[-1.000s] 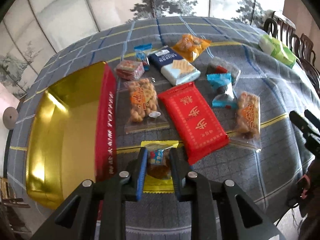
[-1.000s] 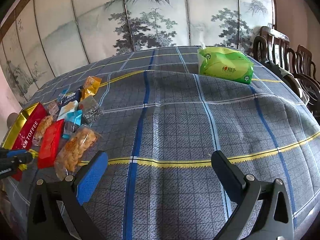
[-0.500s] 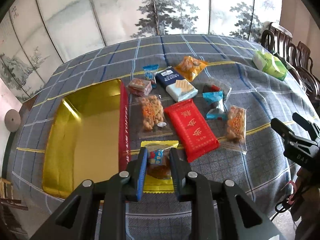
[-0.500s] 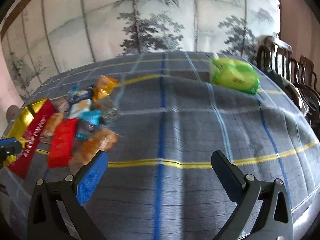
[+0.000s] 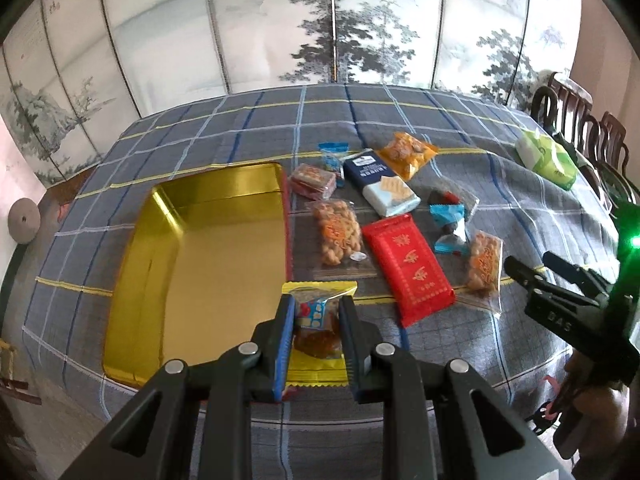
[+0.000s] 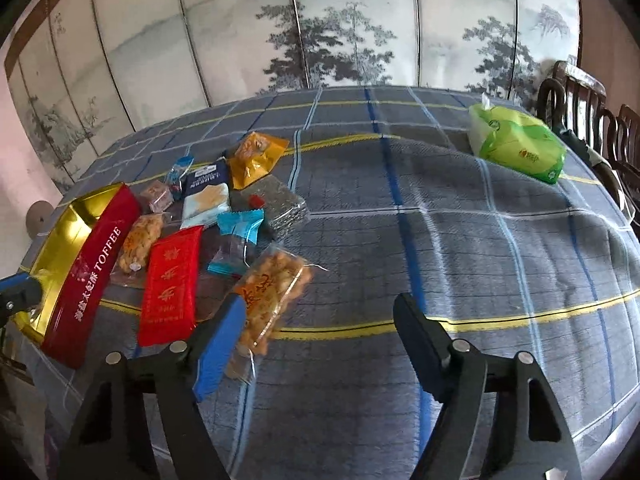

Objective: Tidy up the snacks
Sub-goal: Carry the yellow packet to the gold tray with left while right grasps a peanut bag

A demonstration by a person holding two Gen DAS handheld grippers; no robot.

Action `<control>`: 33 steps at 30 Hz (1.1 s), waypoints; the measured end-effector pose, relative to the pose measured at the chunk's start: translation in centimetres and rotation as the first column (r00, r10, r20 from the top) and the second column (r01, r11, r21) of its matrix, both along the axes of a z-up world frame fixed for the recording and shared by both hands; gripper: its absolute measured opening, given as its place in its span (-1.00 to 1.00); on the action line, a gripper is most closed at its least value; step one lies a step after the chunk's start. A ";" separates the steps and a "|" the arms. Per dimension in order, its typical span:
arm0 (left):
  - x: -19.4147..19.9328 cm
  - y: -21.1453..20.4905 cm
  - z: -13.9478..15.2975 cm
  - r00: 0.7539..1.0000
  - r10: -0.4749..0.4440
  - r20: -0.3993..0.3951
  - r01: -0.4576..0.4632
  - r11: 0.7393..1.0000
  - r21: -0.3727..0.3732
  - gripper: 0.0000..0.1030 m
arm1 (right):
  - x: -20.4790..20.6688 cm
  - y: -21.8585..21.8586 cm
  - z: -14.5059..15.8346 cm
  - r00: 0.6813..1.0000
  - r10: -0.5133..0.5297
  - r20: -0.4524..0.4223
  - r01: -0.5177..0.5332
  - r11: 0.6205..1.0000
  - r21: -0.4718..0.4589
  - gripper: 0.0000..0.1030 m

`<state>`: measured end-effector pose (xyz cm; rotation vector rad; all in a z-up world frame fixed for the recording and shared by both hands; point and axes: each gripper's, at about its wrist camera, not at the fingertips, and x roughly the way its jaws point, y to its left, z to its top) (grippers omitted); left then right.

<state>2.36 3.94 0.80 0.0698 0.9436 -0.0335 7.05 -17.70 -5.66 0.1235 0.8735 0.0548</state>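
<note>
My left gripper point(image 5: 317, 305) is shut on a yellow snack packet point(image 5: 318, 334) and holds it above the table, beside the right wall of the gold toffee tin point(image 5: 224, 260). The tin is open and bare inside; its red side shows in the right wrist view point(image 6: 90, 276). Several snacks lie right of the tin: a red packet point(image 5: 408, 264), two clear bags of twisted crackers point(image 5: 338, 230) point(image 5: 484, 266), a navy biscuit pack point(image 5: 380, 188), an orange bag point(image 5: 408, 154). My right gripper point(image 6: 320, 312) is open and empty, just right of the cracker bag point(image 6: 272, 296).
A green tissue pack point(image 6: 518, 146) lies at the far right of the plaid tablecloth point(image 6: 440, 240). Dark wooden chairs point(image 5: 580, 120) stand beyond the table's right edge. A painted folding screen stands behind the table.
My left gripper has risen and pulled back with the yellow packet, showing more of the tin. My right gripper has swung left toward the snacks, still open.
</note>
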 end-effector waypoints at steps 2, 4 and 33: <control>0.1 0.8 0.2 1.000 0.013 0.007 -0.013 1.000 0.000 -0.56 | 0.6 0.5 -0.2 1.000 -0.011 -0.016 0.011 1.000 -0.004 0.41; 0.3 1.8 0.3 1.000 0.029 0.010 -0.029 1.000 -0.005 -0.56 | 1.4 1.2 -0.5 0.999 -0.018 -0.035 0.017 1.000 -0.019 0.41; 5.7 12.4 -1.1 0.983 0.181 -0.021 -0.181 0.983 -0.014 -0.56 | 1.7 1.5 -0.8 0.998 0.037 -0.045 -0.042 0.991 -0.124 -0.34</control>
